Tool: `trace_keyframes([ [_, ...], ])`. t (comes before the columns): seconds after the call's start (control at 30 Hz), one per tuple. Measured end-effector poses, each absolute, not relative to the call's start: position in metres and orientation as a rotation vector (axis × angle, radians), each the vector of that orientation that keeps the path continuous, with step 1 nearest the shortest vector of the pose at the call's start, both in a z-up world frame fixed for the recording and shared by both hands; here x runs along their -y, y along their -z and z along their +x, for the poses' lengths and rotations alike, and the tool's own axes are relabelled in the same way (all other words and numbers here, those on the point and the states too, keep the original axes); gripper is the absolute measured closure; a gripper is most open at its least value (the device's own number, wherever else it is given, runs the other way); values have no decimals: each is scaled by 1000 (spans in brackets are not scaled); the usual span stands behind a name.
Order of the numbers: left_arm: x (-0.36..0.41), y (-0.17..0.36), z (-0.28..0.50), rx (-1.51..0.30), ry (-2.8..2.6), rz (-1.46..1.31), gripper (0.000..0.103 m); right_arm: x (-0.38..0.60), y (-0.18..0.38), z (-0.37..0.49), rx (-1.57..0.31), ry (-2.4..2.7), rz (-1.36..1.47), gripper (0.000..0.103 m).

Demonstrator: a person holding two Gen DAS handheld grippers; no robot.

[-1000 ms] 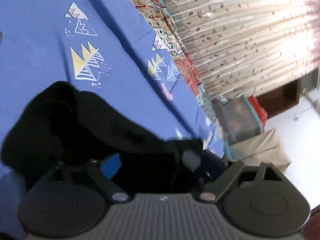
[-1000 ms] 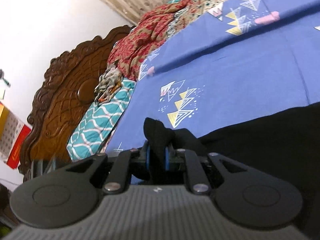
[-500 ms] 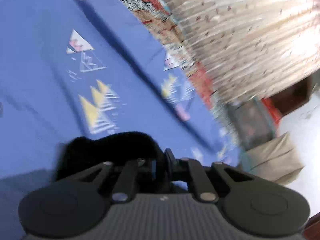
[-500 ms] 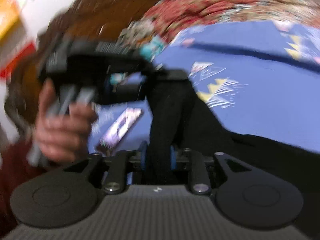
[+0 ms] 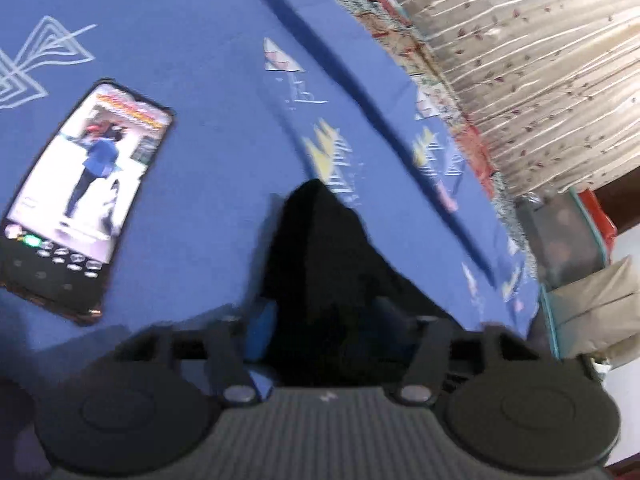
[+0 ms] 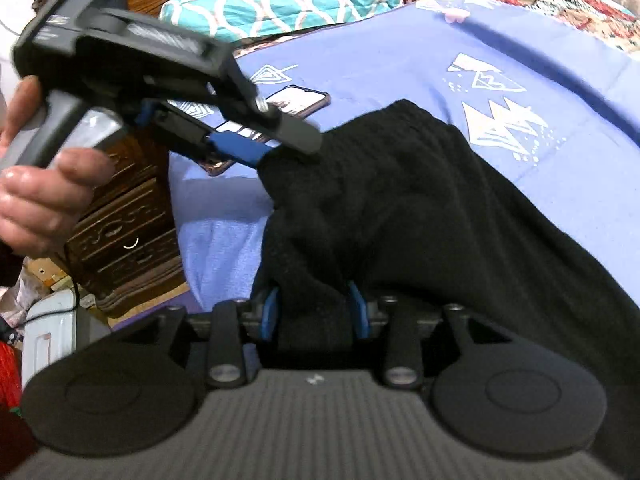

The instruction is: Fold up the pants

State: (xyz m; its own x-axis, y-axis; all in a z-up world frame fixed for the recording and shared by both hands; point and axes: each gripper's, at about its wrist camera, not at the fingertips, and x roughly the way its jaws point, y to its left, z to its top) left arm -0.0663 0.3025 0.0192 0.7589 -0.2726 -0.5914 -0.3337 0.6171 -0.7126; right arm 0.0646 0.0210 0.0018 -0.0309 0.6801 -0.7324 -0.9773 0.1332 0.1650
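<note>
- Both claws are letting go! The right claw has its jaws opening, black cloth bunched between the blue pads but no longer squeezed as tightly as a second ago, when they were pinched hard on a narrow tuck.
- Over on the other side, the left claw snapped nearly shut half a second back and its jaws are now opening too, with dark fabric loose in the gap.
- Seen from the right wrist, the left claw's blue finger sits right at the pants' upper edge, held by the person's hand.
- The pants are down on the bed, a thick black mound near its side edge toward the carved wooden headboard, where earlier they hung lifted off the sheet.
- My read: a fold has just been laid down and released; smoothing or another fold looks likely next.
- A phone with a lit screen lies on the sheet just beside the pants, close enough to get caught under cloth.
- Pillows sit at the head of the bed, well apart.
</note>
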Motion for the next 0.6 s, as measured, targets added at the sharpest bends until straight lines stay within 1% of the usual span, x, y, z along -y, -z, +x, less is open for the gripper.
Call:
trace_keyframes([
  [0.03,-298,-21,-61,-740,-36,-901,38,-22,-1,66,-809,-1405,-464,62],
  [0.07,-292,-21,-55,-758,-45,-858,51,-24,-4,64,-811,-1400,-460,62],
  [0.1,-286,-21,-48,-783,-65,-810,79,-24,-5,63,-809,-1398,-460,62],
  [0.17,-275,-20,-38,-842,-116,-691,87,-20,-13,62,-801,-1397,-444,62],
  [0.27,-276,-26,-48,-838,-140,-623,92,-3,-28,71,-797,-1399,-334,62],
  [0.37,-281,-24,-58,-857,-185,-599,91,12,-35,87,-776,-1325,-199,62],
  [0.43,-280,-20,-60,-875,-200,-607,88,10,-24,101,-830,-1243,-151,61],
  [0.47,-278,-20,-61,-877,-216,-595,83,3,-12,104,-880,-1213,-162,61],
  [0.53,-275,-27,-63,-873,-232,-578,81,-15,16,97,-961,-1199,-279,60],
  [0.57,-274,-34,-67,-854,-243,-567,81,-16,17,88,-892,-1200,-309,60],
  [0.6,-273,-41,-75,-830,-254,-555,83,-17,14,85,-876,-1197,-323,59],
])
